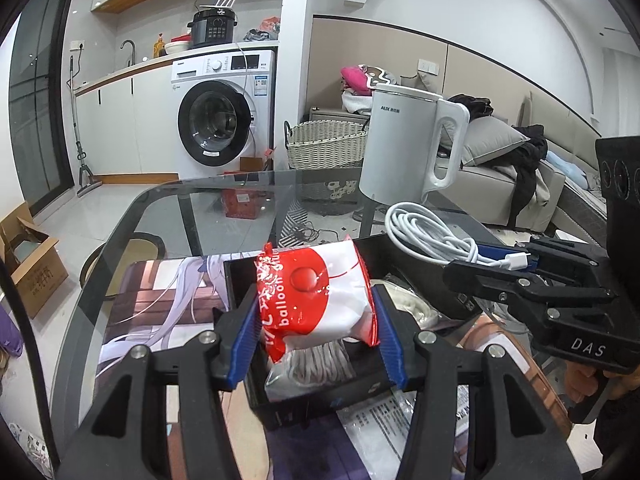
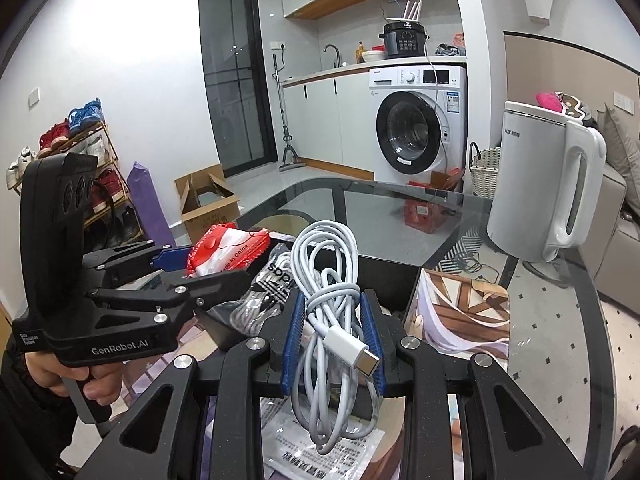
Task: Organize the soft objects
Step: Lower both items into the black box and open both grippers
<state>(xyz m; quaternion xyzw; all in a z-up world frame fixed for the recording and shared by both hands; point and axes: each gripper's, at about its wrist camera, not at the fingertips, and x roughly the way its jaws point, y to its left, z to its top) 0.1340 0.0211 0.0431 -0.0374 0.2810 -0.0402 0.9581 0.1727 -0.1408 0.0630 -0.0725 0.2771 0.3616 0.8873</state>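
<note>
- The left gripper has its blue pads clamped on both sides of a red and white balloon packet, held above a black box on the glass table.
- The packet hides much of the box's inside; only a bagged bundle of pale cord shows beneath it.
- The right gripper is pinched nearly closed on a coiled white cable, whose plug dangles near the camera.
- The cable's lower loops hang over printed papers, whose text is too blurred to read.
- A hand, partly cut off at the left edge, grips the left tool's handle; both tools point slightly downward, side by side.
- A white kettle stands at the far right.
</note>
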